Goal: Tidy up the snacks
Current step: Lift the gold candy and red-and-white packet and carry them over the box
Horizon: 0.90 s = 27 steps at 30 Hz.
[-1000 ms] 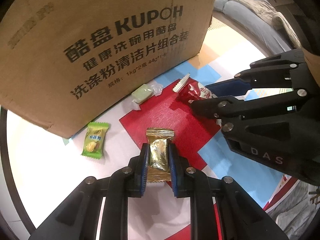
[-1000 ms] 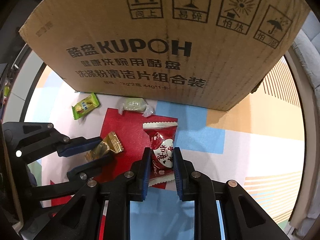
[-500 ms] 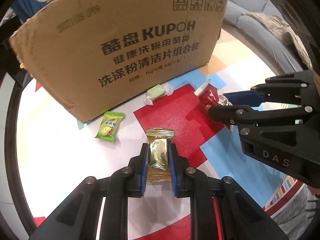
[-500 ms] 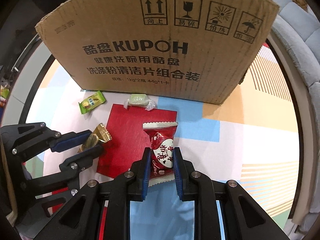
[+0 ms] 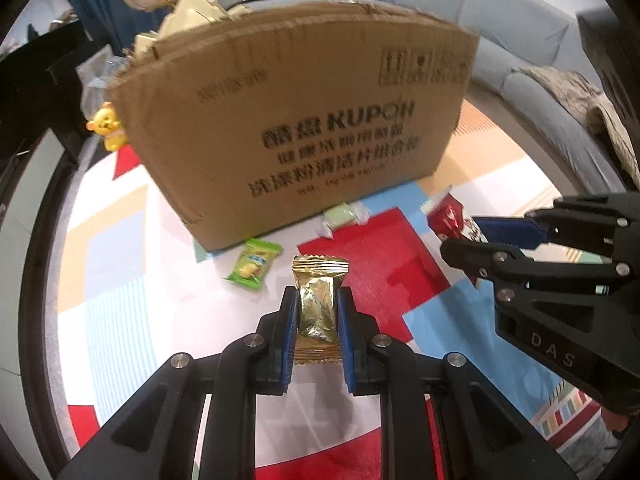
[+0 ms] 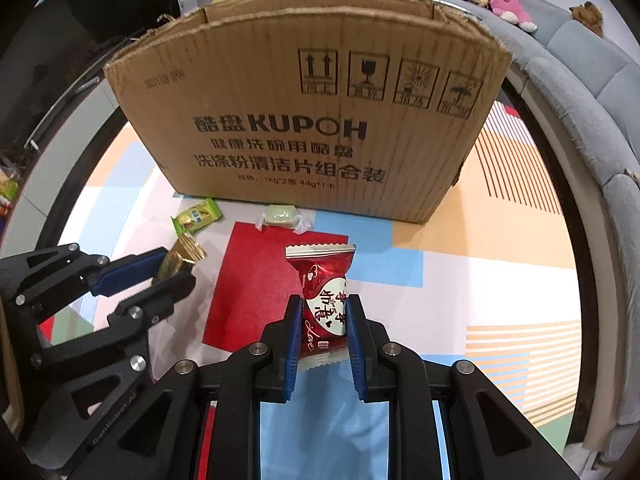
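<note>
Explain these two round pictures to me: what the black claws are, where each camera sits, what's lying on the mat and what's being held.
No robot here: a person carries two hand-held grippers, each with a fisheye camera looking along its fingers. In the left camera's picture, the left gripper is shut on a gold candy packet. In the right camera's picture, the right gripper is shut on a red candy packet. On the colourful mat, before a cardboard box, lie a green candy packet and a pale green wrapped sweet.

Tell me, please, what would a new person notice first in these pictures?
First, the big cardboard box standing on the colourful mat, filling the upper middle. Next, the two grippers in front of it: the left gripper is shut on a gold snack packet, the right gripper on a red snack packet.
</note>
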{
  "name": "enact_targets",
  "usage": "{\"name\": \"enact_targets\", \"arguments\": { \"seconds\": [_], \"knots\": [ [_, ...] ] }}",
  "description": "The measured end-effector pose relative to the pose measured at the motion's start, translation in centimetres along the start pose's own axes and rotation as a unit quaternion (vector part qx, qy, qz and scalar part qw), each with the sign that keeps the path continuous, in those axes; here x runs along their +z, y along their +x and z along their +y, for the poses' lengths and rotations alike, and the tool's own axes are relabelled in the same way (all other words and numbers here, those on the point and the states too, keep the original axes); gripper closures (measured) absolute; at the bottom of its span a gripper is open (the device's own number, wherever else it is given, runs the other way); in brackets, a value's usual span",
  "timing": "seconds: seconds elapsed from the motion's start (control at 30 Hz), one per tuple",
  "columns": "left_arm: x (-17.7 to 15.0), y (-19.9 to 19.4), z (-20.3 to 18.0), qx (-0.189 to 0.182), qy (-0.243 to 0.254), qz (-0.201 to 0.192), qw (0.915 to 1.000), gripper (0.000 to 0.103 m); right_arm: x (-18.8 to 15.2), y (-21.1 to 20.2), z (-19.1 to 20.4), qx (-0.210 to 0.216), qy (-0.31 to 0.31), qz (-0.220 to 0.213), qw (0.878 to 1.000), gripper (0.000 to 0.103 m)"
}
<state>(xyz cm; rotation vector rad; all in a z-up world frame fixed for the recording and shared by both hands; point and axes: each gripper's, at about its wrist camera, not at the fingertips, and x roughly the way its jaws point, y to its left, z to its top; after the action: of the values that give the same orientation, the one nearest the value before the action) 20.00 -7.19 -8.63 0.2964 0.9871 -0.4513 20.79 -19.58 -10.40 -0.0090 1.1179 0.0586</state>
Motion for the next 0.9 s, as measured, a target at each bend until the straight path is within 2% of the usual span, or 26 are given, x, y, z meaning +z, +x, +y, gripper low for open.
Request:
{"name": "enact_targets", "arguments": {
  "seconds": [0.33,0.63,0.9],
  "knots": [
    [0.3,-2.0,0.7,0.029,-0.036,-0.042,0.9980,0.083,0.1,-3.3,0.3,-0.007,-0.005,-0.056,0.998,0.080],
    [2.2,-4.2,1.4,0.049,-0.063,-0.080,0.9936,0.083,0.8,-5.1,-0.1,-0.005,-0.003,-0.088,0.996,0.080],
    [3.4,-5.9,1.5,0.060,-0.067,-0.107,0.9901,0.083,1.7,-6.5,0.0,-0.005,-0.002,-0.110,0.994,0.080]
  ]
}}
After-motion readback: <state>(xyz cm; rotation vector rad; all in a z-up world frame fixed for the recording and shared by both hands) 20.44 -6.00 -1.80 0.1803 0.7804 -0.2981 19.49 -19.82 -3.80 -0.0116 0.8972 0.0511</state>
